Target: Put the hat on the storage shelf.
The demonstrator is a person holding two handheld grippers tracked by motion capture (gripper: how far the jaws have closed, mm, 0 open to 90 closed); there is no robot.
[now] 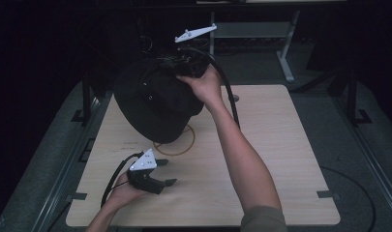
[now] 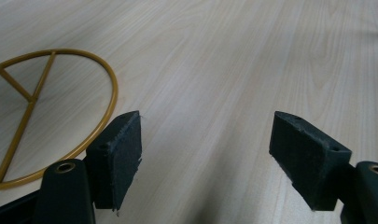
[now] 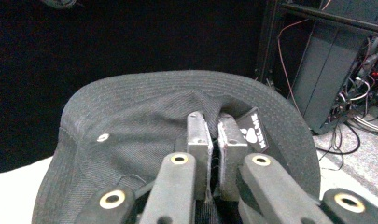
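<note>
A black bucket hat [image 1: 155,99] hangs in the air above the far left part of the wooden table [image 1: 271,145]. My right gripper [image 1: 186,65] is shut on the hat's fabric near the crown. In the right gripper view the two pads [image 3: 198,140] pinch a fold of the hat [image 3: 130,140] beside its small label [image 3: 253,128]. Under the hat a gold wire ring stand [image 1: 176,145] lies on the table. My left gripper [image 1: 167,172] rests low near the table's front left, open and holding nothing. Its view has the gold ring [image 2: 60,116] to the left of the spread jaws [image 2: 205,154].
Metal frame legs [image 1: 285,58] stand on the floor behind the table. Dark floor and rails run along both sides. Racks with cables [image 3: 345,79] stand in the background of the right gripper view. The right half of the tabletop is bare wood.
</note>
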